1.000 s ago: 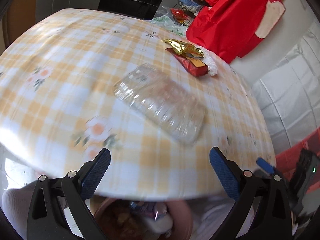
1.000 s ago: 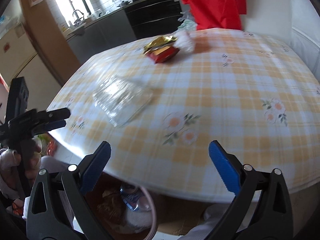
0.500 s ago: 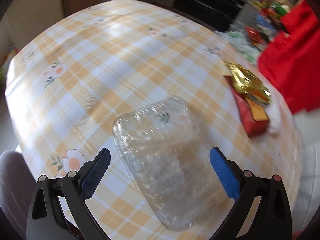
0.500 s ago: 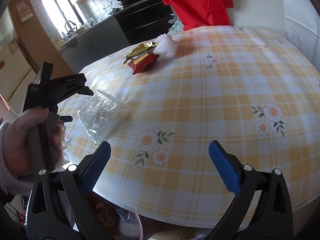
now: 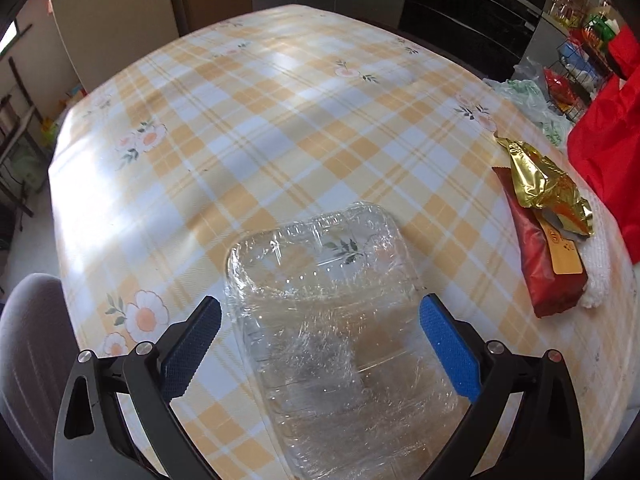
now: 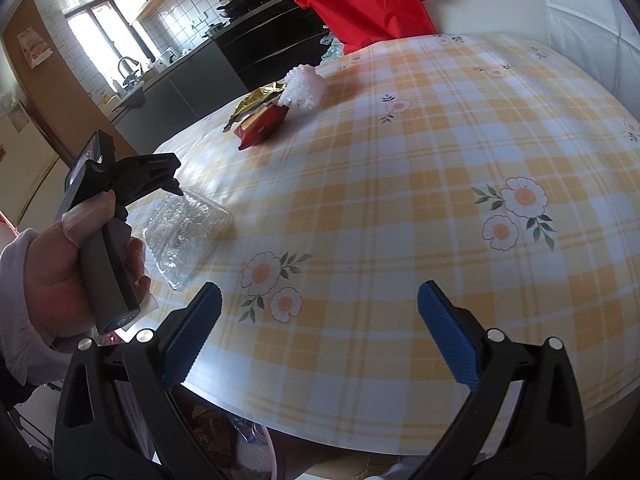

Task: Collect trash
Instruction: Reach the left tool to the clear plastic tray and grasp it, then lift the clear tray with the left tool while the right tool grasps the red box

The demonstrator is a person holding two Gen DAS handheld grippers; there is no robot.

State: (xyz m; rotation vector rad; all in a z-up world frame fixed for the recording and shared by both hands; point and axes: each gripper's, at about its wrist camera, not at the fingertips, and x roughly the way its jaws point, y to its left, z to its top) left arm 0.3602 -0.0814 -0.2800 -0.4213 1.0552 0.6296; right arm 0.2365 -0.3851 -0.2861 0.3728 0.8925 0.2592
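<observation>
Blue-padded fingers of the left gripper are held spread wide, one on each side of the near part of a clear plastic tray; whether either pad touches it cannot be told. The tray lies flat on the yellow checked tablecloth, near the table's near edge, and a printed flower is seen through its far end. In the right wrist view, the left gripper is seen gripped by a hand in a pale sleeve, its black fingers above the tray's near-left part. The right gripper is likewise spread wide and holds nothing, above the near edge of the table, well right of the tray. Below that edge, part of a bin with litter inside can be made out. Farther off, toward the right edge in the left wrist view, a red packet lies with a crumpled gold wrapper partly on top of it, and a white netted piece just beside them. Beyond these, red cloth is seen.
</observation>
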